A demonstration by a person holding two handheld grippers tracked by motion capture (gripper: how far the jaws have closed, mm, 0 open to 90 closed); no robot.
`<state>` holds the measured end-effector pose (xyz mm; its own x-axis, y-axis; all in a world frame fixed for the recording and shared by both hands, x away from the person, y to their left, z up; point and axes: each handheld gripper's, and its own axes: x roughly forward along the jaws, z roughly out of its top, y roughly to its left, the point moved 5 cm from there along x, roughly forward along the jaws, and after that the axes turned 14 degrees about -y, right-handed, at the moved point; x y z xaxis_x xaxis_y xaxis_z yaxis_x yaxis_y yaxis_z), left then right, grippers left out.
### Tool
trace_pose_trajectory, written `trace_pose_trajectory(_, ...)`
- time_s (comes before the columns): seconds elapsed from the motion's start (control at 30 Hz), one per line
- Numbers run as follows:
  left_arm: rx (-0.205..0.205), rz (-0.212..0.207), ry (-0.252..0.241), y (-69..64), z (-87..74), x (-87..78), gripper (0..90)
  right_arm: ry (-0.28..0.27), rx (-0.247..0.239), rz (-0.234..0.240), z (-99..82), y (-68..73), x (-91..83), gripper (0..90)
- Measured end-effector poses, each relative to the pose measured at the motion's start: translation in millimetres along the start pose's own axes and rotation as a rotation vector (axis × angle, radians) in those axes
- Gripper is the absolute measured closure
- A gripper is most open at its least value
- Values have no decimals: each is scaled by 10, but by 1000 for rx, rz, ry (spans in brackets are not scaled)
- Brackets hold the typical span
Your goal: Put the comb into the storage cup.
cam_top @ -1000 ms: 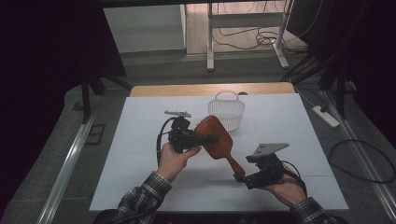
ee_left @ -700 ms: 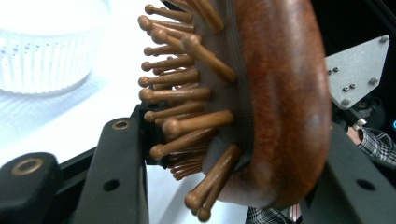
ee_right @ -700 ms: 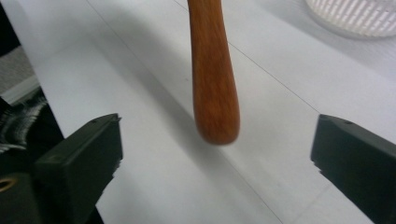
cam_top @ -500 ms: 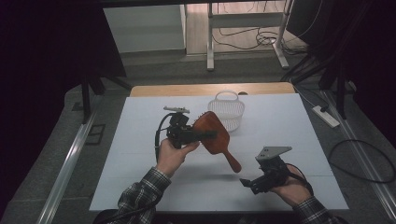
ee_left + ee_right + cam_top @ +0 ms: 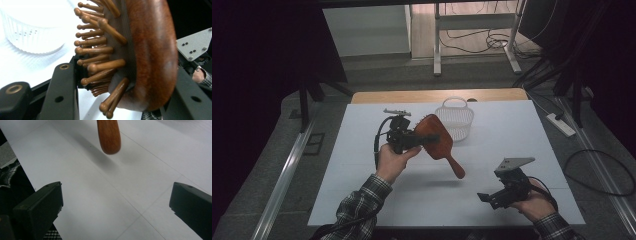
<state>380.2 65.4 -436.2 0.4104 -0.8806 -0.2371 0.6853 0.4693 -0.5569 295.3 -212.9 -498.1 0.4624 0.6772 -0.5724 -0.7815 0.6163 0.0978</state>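
**Wooden hairbrush held by its head above the table, handle hanging free**

At the left of the high view, the left gripper [image 5: 404, 136] is clamped on the head of the hairbrush [image 5: 435, 136], which hangs clear of the white table [image 5: 362, 150] with a faint shadow beneath it. In the left gripper view one jaw presses among the ball-tipped wooden bristles [image 5: 100, 50] and the other bears on the rounded, polished back of the hairbrush [image 5: 152, 57]. That is, in my judgement, an awkward hold: the bristles sit in a soft cushion and will give under pressure, while the varnished back looks smooth and curved, so the brush could swivel or slide if it is jolted. The wood itself seems stiff and fairly light, with most of its weight in the head.

Just behind the brush stands a small white basket [image 5: 456, 120], upright, near the head but apart from it.

The handle [image 5: 455, 166] slopes down to the right, towards the person. It is the better place to take hold, since it is narrow, rigid and evenly thick; a grip across its middle would control the heavier head best.

At the right, the right gripper [image 5: 492, 198] is low over the table, well apart from the brush. Its jaws have just been opening and now stand wide with nothing between them; in the right gripper view the rounded end of the handle [image 5: 109, 136] hangs ahead of them, untouched.
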Motion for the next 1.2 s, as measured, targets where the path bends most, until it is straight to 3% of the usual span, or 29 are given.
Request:
trace_pose_trajectory(0.17, 4, 6, -4, 20, 21, -15, 523, 1, -15, -26, -25, -38, -81, 0)
trace_pose_trajectory(0.87, -4, 42, -27, 137, 201, -63, 521, -10, 39, -100, -206, -208, -405, 0)
trace_pose_trajectory(1.2, -8, 61, -42, 204, 302, -91, 521, -6, 62, -158, -320, -297, -561, 0)
